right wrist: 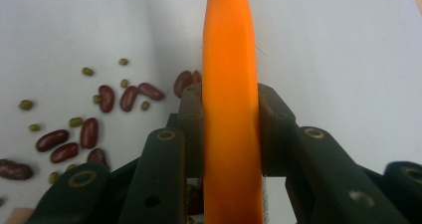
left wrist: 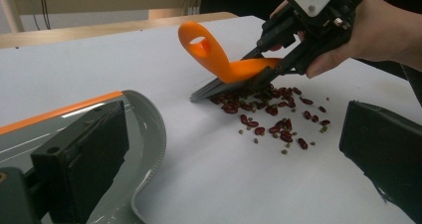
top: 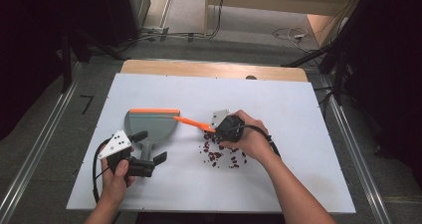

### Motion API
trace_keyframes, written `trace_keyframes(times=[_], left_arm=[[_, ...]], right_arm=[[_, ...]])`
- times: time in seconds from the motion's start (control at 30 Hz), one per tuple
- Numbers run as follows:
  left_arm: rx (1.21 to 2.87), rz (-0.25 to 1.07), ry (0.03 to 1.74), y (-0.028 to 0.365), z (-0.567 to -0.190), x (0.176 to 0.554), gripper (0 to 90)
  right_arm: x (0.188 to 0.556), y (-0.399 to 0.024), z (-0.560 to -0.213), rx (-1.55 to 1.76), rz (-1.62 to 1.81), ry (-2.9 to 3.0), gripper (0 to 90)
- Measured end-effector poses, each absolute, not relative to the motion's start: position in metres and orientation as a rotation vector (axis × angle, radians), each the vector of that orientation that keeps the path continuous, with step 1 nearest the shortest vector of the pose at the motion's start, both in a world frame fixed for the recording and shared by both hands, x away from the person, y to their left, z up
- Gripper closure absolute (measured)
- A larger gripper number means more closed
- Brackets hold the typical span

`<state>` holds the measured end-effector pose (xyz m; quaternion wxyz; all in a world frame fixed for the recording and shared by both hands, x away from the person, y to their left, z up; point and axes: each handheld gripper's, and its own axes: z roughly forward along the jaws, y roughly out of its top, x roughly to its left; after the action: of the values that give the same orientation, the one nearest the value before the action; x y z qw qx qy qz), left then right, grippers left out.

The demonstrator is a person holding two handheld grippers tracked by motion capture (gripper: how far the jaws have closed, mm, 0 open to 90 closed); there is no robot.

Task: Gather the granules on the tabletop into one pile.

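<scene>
1. Nearest the person, the left gripper (top: 142, 159) has its fingers (left wrist: 82, 154) spread wide on either side of the dustpan handle (top: 147, 148). From above they seem to bracket the handle without pressing it, though I cannot be sure a pad is not touching. Placed so, they can brace the pan while beans arrive.

2. Just beyond those fingers lies the grey dustpan (top: 152, 124), flat on the white surface (top: 298, 114). Its mouth with the orange lip (top: 154, 111) faces away from the person, while its curved side wall (left wrist: 154, 129) is what faces the beans. I judge it will need turning, or the sweep must curve round to the lip.

3. To the side of the left fingers, well apart from the pan wall, the spilled red beans and small green beans (left wrist: 271, 119) lie scattered loose on the surface.

4. At the far edge of that spill the right gripper (top: 219, 129) is clamped tight on the orange handle of a small brush (right wrist: 231, 109), one finger (right wrist: 191, 129) on each flat side. The loop end (left wrist: 199, 42) sticks out beyond the fingers towards the pan.

5. The grey bristles (left wrist: 209, 89) rest low against the surface, beside the beans, so a stroke would push them panward.
</scene>
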<state>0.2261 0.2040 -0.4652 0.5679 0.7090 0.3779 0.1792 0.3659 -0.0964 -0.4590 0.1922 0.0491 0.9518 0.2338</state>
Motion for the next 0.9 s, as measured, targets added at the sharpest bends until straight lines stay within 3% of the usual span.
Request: trace_keyframes(times=[0.9], left_arm=[[1.677, 0.417, 0.902, 0.203, -0.468, 0.225, 0.0]], right_arm=[[0.342, -0.106, -0.458, 0.069, 0.665, 2.727, 67.7]])
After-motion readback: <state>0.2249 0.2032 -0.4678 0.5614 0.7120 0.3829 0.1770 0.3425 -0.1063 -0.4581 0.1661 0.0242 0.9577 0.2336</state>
